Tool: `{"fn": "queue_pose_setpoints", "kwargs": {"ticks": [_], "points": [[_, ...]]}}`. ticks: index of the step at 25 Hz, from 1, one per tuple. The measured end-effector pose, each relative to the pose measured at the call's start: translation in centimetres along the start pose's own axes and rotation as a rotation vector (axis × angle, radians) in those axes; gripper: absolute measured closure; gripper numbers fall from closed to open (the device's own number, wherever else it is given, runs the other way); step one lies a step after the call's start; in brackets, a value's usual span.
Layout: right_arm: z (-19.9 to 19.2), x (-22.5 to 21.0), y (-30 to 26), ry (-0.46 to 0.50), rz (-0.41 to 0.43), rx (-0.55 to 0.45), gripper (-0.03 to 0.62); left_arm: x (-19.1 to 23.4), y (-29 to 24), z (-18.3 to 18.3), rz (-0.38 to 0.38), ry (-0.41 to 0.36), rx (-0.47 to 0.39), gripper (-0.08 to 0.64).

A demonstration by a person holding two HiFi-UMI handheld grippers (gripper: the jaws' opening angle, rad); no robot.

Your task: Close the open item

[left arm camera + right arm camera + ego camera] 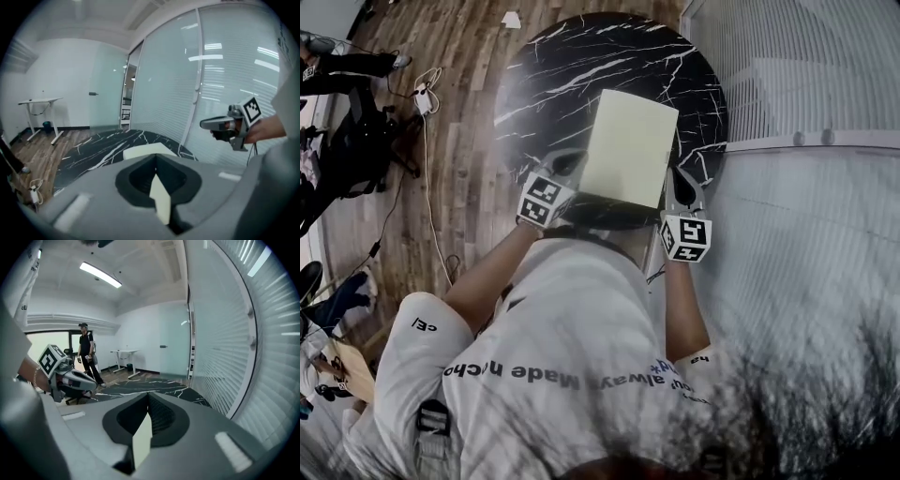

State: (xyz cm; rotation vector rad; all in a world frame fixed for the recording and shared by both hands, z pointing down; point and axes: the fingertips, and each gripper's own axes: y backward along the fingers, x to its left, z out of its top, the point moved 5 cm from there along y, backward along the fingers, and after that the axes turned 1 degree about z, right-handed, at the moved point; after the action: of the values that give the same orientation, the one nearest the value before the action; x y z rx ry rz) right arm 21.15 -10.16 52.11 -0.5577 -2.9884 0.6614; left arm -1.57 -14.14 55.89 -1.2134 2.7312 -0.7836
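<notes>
A pale yellow flat item, a cover or folder, is held over the round black marble table. My left gripper holds its left edge and my right gripper its right edge. In the left gripper view the jaws are shut on a thin pale edge of the cover, and the rest of the cover stretches ahead; the right gripper shows across it. In the right gripper view the jaws are shut on a thin pale edge, with the left gripper opposite.
A glass wall with blinds runs along the table's right side. Cables and a power strip lie on the wooden floor at the left. A person stands beyond the table near a white desk.
</notes>
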Motion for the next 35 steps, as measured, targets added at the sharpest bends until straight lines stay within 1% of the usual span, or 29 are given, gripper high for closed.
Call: {"fn": "queue_pose_setpoints", "kwargs": {"ticks": [2,8,11,14,19,25,29,35], "points": [[2.3,1.1,1.5,0.021,0.008,-0.047,0.591,-0.1,1.7,2.3,0.013,0.018,-0.060,0.557],[8.5,3.1,5.6,0.060,0.008,-0.149,0.591,-0.9,6.9,8.6,0.034,0.006,-0.217,0.557],[11.0,3.9,7.2,0.082,0.011,-0.180,0.591,-2.0,8.9,11.5,0.031,-0.015,-0.278,0.557],[13.2,4.9,8.7,0.120,0.031,-0.210,0.591,-3.3,10.6,14.0,0.029,-0.037,-0.336,0.557],[16.5,7.1,10.9,0.141,0.077,-0.266,0.591,-5.0,13.6,17.5,0.022,-0.027,-0.429,0.557],[18.9,9.0,12.3,0.152,0.110,-0.308,0.591,-6.7,15.9,20.0,0.017,-0.063,-0.478,0.557],[19.2,9.7,12.3,0.174,0.118,-0.302,0.591,-7.1,16.1,19.9,0.016,-0.073,-0.480,0.557],[19.2,9.8,11.8,0.171,0.124,-0.297,0.591,-6.9,15.5,19.4,0.008,-0.062,-0.467,0.557]]}}
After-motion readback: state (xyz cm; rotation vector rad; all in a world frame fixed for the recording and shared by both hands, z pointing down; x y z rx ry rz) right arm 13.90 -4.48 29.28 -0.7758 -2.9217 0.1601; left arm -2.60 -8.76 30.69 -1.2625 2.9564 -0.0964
